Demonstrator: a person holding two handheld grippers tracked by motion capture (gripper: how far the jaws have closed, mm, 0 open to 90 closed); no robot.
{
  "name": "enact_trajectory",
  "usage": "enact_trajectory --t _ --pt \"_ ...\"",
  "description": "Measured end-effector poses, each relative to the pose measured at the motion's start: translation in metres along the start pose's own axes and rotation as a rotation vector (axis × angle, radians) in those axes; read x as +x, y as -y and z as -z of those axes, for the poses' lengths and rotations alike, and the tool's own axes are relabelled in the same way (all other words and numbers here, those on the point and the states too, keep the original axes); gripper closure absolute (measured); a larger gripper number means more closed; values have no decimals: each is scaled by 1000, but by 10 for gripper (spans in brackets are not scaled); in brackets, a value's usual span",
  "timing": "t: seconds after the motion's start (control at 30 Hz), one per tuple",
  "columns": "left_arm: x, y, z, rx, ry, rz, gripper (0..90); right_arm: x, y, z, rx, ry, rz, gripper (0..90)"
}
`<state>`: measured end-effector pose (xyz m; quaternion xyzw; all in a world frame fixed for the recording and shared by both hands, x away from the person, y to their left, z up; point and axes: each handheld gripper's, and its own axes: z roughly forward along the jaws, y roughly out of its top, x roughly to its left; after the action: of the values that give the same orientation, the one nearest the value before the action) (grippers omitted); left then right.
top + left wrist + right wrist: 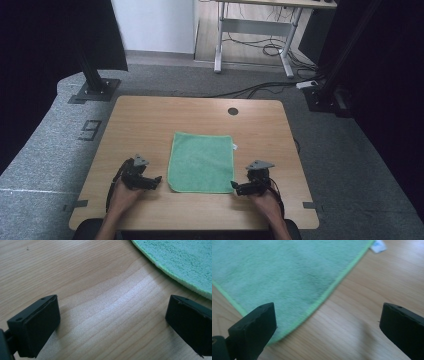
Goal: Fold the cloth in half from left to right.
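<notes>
A green cloth [202, 161] lies flat in the middle of the wooden table [150, 120], a small white tag [234, 146] on its right edge. My left gripper [156, 181] is open, low over bare wood just left of the cloth's near left corner; that view has the cloth [185, 260] at upper right. My right gripper [235, 187] is open at the near right corner. In its view the cloth [282, 272] reaches the left jaw, with the tag [379, 246] at the top.
A dark round hole [233, 111] sits near the table's far edge. Black stands [95, 75] rise from the grey floor beyond the far corners. A desk frame [255, 30] and cables lie farther back. Bare wood surrounds the cloth.
</notes>
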<state>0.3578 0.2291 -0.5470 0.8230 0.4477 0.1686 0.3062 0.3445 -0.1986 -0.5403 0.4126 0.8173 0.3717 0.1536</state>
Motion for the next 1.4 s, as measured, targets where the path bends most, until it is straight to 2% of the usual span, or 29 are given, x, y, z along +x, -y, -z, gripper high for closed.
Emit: enact_trajectory --t 0.13,0.37,0.47,0.67,0.8,0.87,0.93,0.97,1.03,1.2,1.4 --pt "1 -6 3 -26 -15 -1 0 8 -1 -6 30 12 31 10" --pt "2 -25 5 -59 -40 -15 0 6 2 -11 90 53 55 22" --pt "5 -37 3 -73 -47 8 0 5 2 -11 95 56 51 20" --pt "8 -66 -21 -67 -47 19 0 3 3 -10 96 56 42 20" --pt "4 -76 -41 -51 -36 20 0 1 4 -9 95 59 39 20" --pt "2 -76 -52 -31 -35 16 0 0 4 -8 96 59 35 20" --pt "-1 -73 -60 0 -56 8 0 -1 5 -8 97 65 39 22" --pt "0 -71 -61 -13 -44 18 0 -2 5 -7 98 66 41 23" --pt "0 -68 -60 -16 -44 37 0 -3 5 -6 97 74 46 24" --pt "-9 -66 -53 9 -71 -15 7 -9 6 -4 93 92 44 24" --pt "-23 -54 -44 15 -22 -9 15 -20 8 0 90 137 28 24"
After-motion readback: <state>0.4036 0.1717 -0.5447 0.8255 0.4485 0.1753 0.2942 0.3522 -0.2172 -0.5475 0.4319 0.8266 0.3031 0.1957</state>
